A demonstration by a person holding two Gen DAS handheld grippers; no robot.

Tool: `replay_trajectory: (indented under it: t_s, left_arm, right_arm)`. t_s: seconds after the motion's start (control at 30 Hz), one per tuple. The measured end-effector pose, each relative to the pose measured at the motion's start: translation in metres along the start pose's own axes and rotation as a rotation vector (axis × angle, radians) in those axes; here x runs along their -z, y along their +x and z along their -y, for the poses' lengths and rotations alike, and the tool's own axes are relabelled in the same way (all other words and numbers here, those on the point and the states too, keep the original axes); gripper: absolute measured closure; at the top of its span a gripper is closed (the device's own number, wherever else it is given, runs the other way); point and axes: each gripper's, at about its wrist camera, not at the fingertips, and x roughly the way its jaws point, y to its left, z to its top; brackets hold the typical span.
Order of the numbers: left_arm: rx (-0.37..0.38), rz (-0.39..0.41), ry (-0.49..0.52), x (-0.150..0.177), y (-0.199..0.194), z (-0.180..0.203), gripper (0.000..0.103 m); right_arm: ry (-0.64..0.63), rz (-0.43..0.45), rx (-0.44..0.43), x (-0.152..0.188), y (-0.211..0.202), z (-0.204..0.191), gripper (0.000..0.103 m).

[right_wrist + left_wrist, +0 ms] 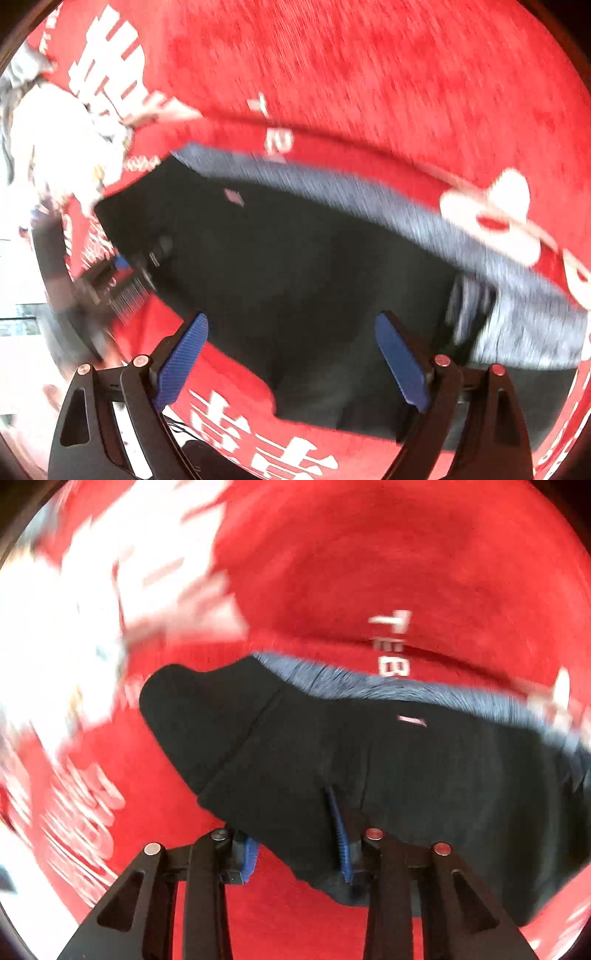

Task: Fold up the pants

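Note:
Dark navy pants (369, 760) with a grey-blue ribbed waistband (388, 686) lie on a red cloth. In the left wrist view my left gripper (295, 849) stands open, its blue pads wide apart, and the pants' near edge lies between the fingers and partly over the right finger (341, 834). In the right wrist view the pants (295, 266) spread across the middle, waistband (351, 199) on the far side. My right gripper (291, 362) is open and empty, fingers straddling the near edge of the pants. Both views are motion-blurred.
The red cloth (406, 554) carries white lettering (391, 642) and large white characters (258, 435). A white and grey object (66, 147) sits at the far left. A dark device (122, 277), possibly the other gripper, shows at the pants' left edge.

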Motion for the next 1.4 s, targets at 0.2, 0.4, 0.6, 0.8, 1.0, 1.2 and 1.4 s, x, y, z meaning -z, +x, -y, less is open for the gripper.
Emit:
replay_trajectory:
  t_s: [0.2, 0.4, 0.6, 0.8, 1.0, 1.2, 1.4]
  left_arm:
    - [-0.149, 0.086, 0.211, 0.015, -0.011, 0.032, 0.068]
    - [-0.157, 0.092, 0.223, 0.009, -0.005, 0.044, 0.068]
    - [-0.142, 0.088, 0.224, 0.007, -0.005, 0.047, 0.068]
    - [-0.071, 0.190, 0.214, -0.003, -0.054, 0.057, 0.068]
    - [0.037, 0.297, 0.240, -0.020, -0.127, 0.097, 0.068]
    - [0.147, 0.373, 0.361, -0.026, -0.175, 0.170, 0.068]
    - [0.251, 0.368, 0.519, -0.016, -0.194, 0.273, 0.068]
  right_arm:
    - [-0.103, -0.076, -0.199, -0.076, 0.002, -0.057, 0.009]
    - [-0.253, -0.276, -0.248, -0.116, 0.060, -0.135, 0.009]
    - [-0.273, -0.411, -0.207, -0.116, 0.106, -0.155, 0.081]
    - [-0.244, -0.266, -0.305, -0.100, 0.051, -0.120, 0.083]
    - [-0.170, -0.078, -0.461, -0.067, -0.039, -0.063, 0.083]
    - [-0.017, 0.125, -0.526, -0.005, -0.118, 0.026, 0.082]
    - [0.201, 0.243, -0.532, 0.072, -0.155, 0.144, 0.082]
